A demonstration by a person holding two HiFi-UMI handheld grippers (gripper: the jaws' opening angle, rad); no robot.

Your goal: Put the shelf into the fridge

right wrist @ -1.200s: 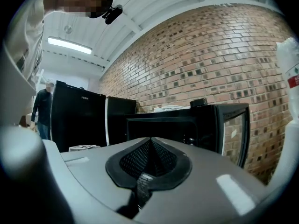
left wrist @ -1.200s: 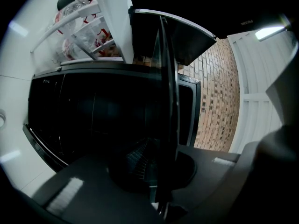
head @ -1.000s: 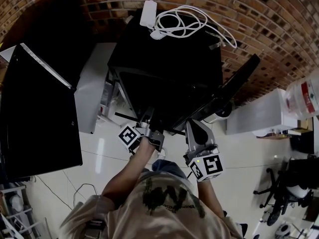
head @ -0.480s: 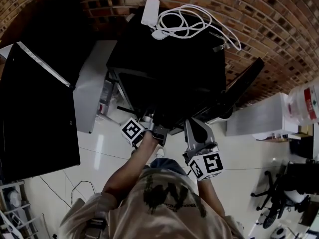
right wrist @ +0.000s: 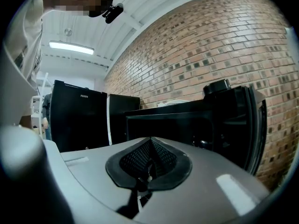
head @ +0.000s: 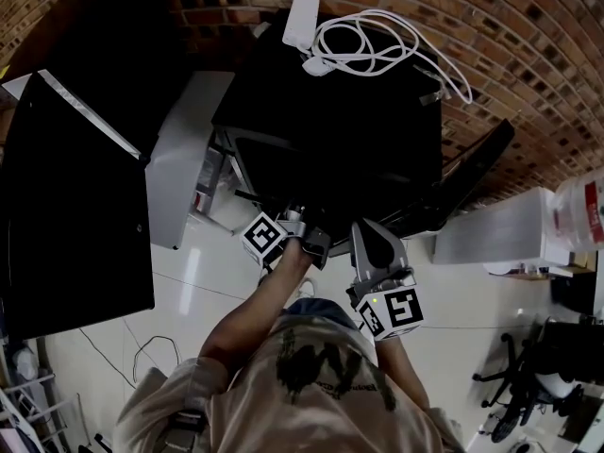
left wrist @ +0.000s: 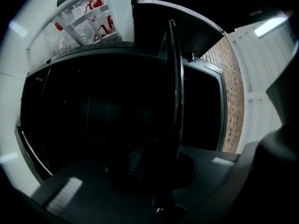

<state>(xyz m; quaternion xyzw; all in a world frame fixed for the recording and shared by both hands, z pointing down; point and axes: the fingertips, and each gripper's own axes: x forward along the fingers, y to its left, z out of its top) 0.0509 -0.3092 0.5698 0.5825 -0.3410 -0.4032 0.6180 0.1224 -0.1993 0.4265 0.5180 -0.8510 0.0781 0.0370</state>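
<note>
The small black fridge stands in the middle of the head view with its door swung open to the right. My left gripper is at the fridge's open front. In the left gripper view the shelf shows edge-on as a thin dark rim running up from the jaws, and my left gripper is shut on it in front of the dark fridge interior. My right gripper hangs just right of the left one, apart from the shelf. Its jaws are shut with nothing between the mesh pads.
A white power adapter with a coiled cable lies on top of the fridge. A taller black fridge and a white cabinet stand to the left. A brick wall is behind, with a white counter at the right.
My left gripper has moved forward with the shelf, closer to the fridge's opening. The right gripper has stayed about where it was.
</note>
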